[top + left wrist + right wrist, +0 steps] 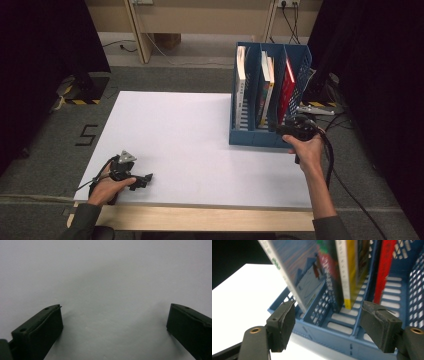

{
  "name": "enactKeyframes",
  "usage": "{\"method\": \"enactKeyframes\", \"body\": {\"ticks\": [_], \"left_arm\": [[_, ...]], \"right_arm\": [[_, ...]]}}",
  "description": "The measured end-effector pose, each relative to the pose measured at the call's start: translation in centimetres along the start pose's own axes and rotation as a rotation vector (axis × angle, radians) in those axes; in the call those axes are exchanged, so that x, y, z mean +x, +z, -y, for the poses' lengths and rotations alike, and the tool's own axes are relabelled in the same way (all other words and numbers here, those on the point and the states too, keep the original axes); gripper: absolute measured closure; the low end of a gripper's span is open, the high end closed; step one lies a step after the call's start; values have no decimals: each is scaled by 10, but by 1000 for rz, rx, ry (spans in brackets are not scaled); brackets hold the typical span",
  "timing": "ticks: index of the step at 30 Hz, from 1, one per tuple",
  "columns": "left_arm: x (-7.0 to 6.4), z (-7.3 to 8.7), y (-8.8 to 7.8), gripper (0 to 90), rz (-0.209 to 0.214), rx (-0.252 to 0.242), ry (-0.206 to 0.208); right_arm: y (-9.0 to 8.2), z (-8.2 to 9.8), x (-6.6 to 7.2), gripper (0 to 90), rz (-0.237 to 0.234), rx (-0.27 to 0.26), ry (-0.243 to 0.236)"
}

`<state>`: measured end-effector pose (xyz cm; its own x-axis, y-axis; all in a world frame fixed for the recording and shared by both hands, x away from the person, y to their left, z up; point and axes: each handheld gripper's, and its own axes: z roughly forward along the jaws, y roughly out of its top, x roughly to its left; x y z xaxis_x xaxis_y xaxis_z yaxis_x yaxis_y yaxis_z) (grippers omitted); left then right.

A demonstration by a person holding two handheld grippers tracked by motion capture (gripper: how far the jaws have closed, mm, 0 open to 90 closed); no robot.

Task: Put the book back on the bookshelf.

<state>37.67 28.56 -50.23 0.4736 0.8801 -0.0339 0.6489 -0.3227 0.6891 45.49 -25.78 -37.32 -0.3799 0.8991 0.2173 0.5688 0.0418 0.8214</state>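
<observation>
A blue three-slot file rack (252, 137) stands on the right part of the white table (190, 140). Its left slot holds a white-spined book (241, 85), the middle slot a yellow-edged pair (266, 85), the right slot a red book (287, 87). My right gripper (282, 131) hovers at the rack's front right corner, open, with nothing between its pads. In the right gripper view its jaws (327, 315) frame the rack's low front wall (337, 340), the illustrated book (307, 277), the yellow book (350, 270) and the red book (384, 267). My left gripper (146, 180) rests open near the front left edge.
In the left gripper view the open left gripper (113, 315) faces bare white tabletop (105, 270). A wooden strip (200, 217) borders the table's near side. Cables (350, 190) trail off to the right, and dark curtains flank both sides.
</observation>
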Motion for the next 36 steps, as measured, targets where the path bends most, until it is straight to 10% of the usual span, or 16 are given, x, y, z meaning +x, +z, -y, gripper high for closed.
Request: {"method": "enactKeyframes", "body": {"ticks": [19, 36], "left_arm": [[0, 1, 0, 0, 3, -4, 1], [1, 1, -1, 0, 5, 0, 9]], "right_arm": [[16, 49, 40, 228, -110, 68, -59], [20, 80, 75, 169, -122, 120, -216]]}}
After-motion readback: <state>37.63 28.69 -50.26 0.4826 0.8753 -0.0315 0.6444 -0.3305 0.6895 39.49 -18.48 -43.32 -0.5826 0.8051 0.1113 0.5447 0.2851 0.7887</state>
